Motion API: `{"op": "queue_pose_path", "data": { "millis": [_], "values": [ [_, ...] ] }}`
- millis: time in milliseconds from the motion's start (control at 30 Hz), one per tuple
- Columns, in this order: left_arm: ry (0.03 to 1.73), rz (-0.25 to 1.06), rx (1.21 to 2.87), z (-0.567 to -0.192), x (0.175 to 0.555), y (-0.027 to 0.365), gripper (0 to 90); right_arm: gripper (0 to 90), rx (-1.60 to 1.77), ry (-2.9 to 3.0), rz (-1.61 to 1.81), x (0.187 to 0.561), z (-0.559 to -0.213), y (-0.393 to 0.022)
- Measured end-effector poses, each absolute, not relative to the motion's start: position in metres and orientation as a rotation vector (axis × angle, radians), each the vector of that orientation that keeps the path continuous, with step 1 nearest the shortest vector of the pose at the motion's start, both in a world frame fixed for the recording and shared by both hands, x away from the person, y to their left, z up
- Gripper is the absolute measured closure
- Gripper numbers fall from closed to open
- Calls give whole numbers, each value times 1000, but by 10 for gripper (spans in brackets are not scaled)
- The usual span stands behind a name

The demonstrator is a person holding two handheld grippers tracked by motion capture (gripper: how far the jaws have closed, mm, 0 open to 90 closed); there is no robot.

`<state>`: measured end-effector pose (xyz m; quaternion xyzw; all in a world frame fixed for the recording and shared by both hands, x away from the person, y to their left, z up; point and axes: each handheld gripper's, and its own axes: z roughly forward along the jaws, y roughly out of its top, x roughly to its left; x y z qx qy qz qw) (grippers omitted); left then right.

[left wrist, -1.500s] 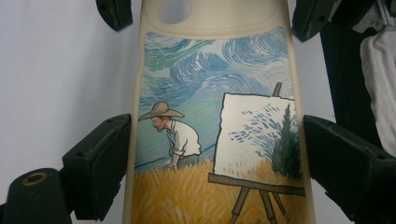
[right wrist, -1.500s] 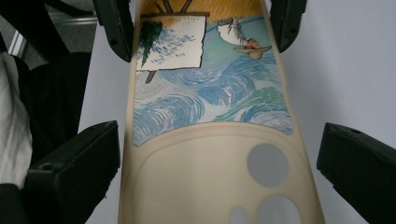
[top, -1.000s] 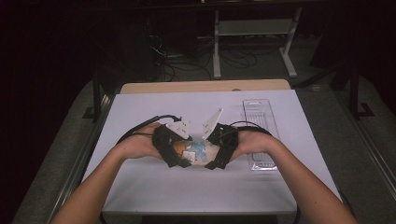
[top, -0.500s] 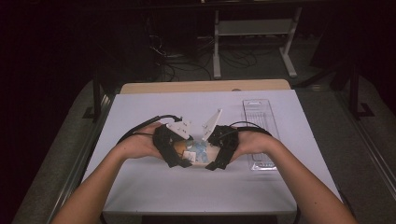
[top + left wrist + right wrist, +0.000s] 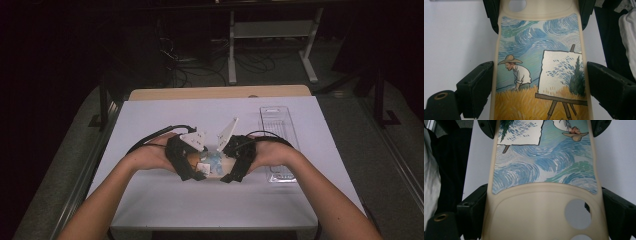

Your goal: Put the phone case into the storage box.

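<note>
High view: on a white desk (image 5: 150, 200), two hands meet at centre with a printed phone case (image 5: 214, 162) bridged between the left tongs (image 5: 199, 172) and right tongs (image 5: 226, 175); a clear tray (image 5: 278, 125) lies at about 2 o'clock from them. Left gripper view has the case (image 5: 541, 75) running up the middle between both black jaws, each pressed to a cream side edge, so these tongs pinch its painted end. Right gripper view has the camera-hole end of the case (image 5: 544, 195) between its own jaws, which sit against the rim at 3 and 9 o'clock and seem to grip it as well.

The risks look plain. The case is soft and is held only by its thin edges, so any harder squeeze could bow it and let it spring free. Should the hands pull apart or twist unevenly, one end may slip out and leave the case dangling or dropping to the desk.
</note>
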<state>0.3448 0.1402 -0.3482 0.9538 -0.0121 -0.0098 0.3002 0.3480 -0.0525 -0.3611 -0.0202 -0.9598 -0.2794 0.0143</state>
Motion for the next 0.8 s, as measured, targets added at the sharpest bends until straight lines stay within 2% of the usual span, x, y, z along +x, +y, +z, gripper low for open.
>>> {"op": "queue_pose_path", "data": {
  "millis": [167,533,800],
  "values": [
    [-25,-8,2493,-348,345,140,0,98,-93,-2993,-903,349,-358,-55],
    [115,75,2372,-331,353,165,0,96,-186,-3006,-913,351,-361,-69],
    [256,127,2298,-338,350,189,0,94,-301,-2986,-950,352,-367,-83]
  ]
}}
